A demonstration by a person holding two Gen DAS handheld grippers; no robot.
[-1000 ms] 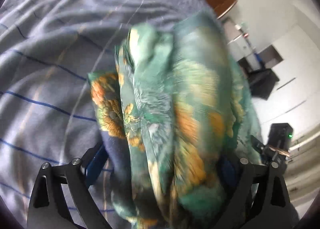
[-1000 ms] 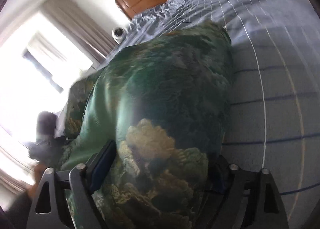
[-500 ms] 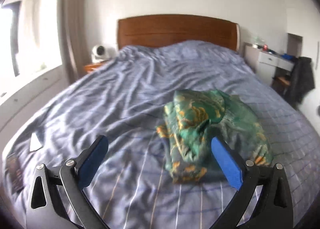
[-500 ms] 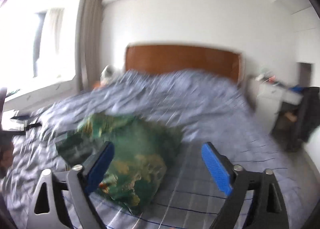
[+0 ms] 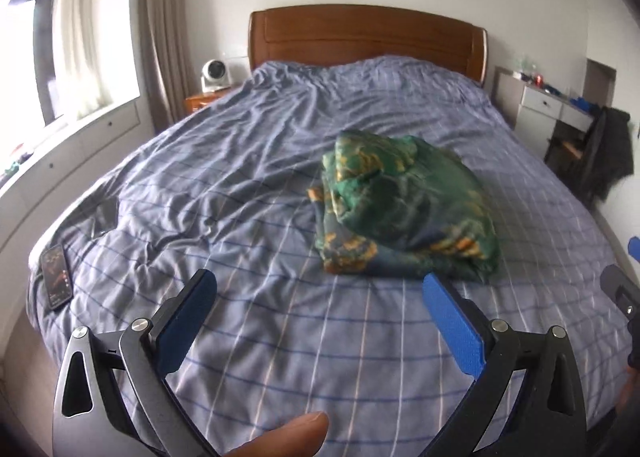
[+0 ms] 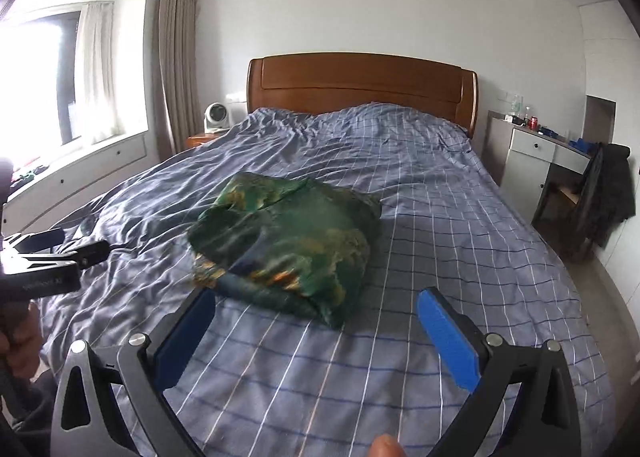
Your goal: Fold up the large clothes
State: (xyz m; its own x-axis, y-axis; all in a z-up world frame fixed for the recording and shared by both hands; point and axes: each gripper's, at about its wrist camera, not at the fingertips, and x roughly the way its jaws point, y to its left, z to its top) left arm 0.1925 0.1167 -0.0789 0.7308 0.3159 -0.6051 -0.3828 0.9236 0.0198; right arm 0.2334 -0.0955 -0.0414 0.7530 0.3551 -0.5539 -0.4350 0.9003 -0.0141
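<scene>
- The green garment (image 5: 404, 213), a floral print with orange and gold patches, sits as a folded bundle on the bed (image 5: 256, 185), roughly mid-mattress and a bit toward the right side in the left wrist view.
- From the right wrist view the same bundle (image 6: 288, 241) looks lumpy rather than flat, with a navy edge along the near side. Not the crispest fold, some layers poke out at the front left corner.
- Left tongs (image 5: 320, 299) are spread wide with nothing between the blue pads, which are clear of the fabric and hang over bare bedding just short of the bundle.
- Right tongs (image 6: 316, 317) are the same deal: gaping wide, holding nothing. The near edge of the bundle shows between the tips, but the pads don't touch it.
- You can see the left tool from the right camera at the far left edge, with a hand (image 6: 18, 341) wrapped around its grip.
- A fingertip (image 5: 288, 435) pokes in at the bottom of the left view.
- Bedding is a blue-grey checked duvet (image 6: 440, 217), pretty wrinkled toward the wooden headboard (image 6: 360, 83).
- A phone (image 5: 56, 277) lies on the left corner of the bed, well apart from the garment.
- A small white fan (image 6: 218, 117) sits on the nightstand beside the headboard.
</scene>
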